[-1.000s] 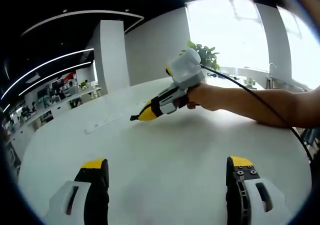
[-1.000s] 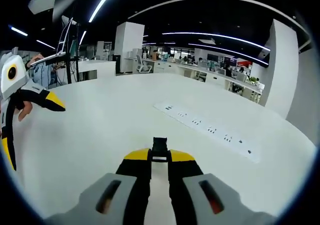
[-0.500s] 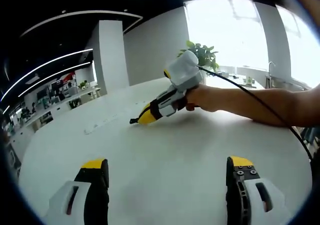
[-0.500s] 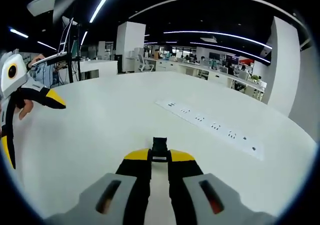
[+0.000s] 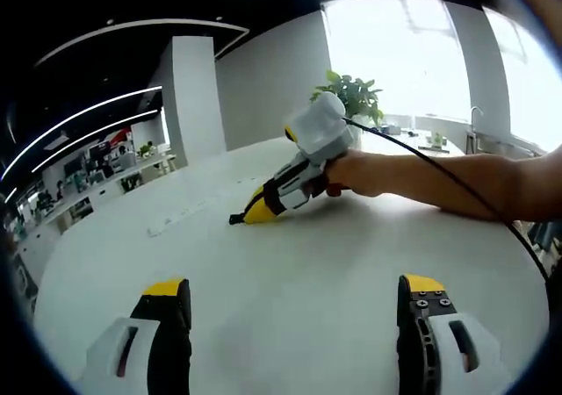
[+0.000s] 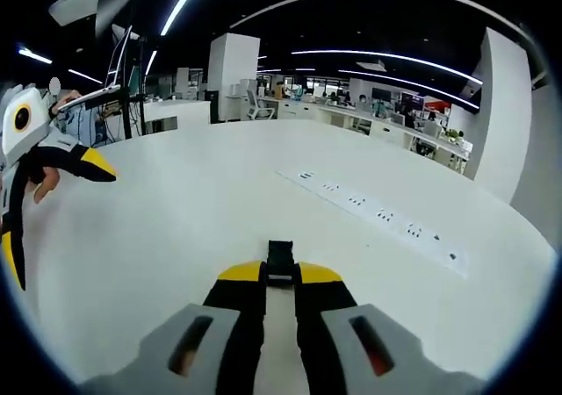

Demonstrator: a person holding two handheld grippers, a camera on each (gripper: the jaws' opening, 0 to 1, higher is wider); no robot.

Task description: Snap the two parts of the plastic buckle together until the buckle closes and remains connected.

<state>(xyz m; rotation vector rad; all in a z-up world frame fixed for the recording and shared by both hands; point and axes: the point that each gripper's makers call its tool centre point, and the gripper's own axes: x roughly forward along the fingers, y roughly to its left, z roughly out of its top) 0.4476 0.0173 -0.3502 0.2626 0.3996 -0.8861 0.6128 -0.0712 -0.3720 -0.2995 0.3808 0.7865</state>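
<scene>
Out over the white table [image 6: 176,228], the right gripper [image 6: 280,275] has its jaws pinched tight on a small black buckle part [image 6: 280,256], which pokes out past the yellow tips. From the left gripper view, that same tool's tips sit low at the tabletop, a hand [image 5: 356,170] behind it. Left gripper [image 5: 294,303]: jaws spread wide, nothing between them. A power strip [image 6: 379,215] lies far right.

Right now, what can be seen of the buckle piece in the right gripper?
The buckle piece is small, black and looks like plastic. It is clamped between the yellow tips of the right gripper, with its boxy end sticking out past them, low above the white table. Its shape beyond that is too small to tell. In the left gripper view it shows as a dark tip at the gripper's nose.
</scene>
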